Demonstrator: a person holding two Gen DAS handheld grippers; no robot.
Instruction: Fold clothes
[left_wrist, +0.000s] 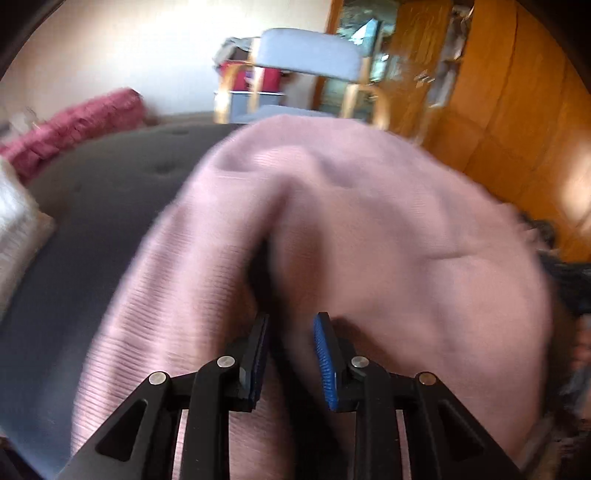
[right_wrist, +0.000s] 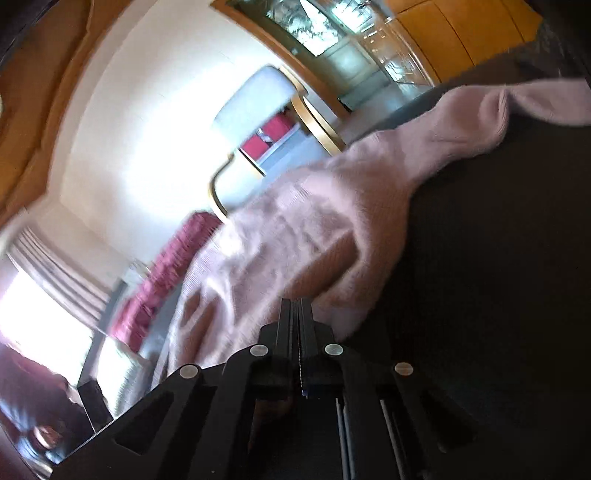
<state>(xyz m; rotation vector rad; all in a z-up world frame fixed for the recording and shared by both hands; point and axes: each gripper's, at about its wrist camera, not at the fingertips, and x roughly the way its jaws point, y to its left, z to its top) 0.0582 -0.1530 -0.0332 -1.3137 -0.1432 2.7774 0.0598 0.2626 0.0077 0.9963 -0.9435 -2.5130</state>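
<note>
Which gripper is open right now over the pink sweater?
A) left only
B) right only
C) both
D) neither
A: the left gripper shows a clear gap between its blue-padded fingers above the pink sweater, while the right gripper has its fingers pressed together.

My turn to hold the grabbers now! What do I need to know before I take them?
Left gripper: open, jaws apart, pink sweater bunched right in front, not pinched.
Right gripper: jaws shut; whether cloth is caught between them cannot be told.
The sweater lies rumpled over the dark grey couch, one sleeve trailing off to the side.
Done: nothing looks folded yet.
Left: spread it flat, fold in the sleeves, fold the body. The pictures are blurry, so go slowly.
</note>
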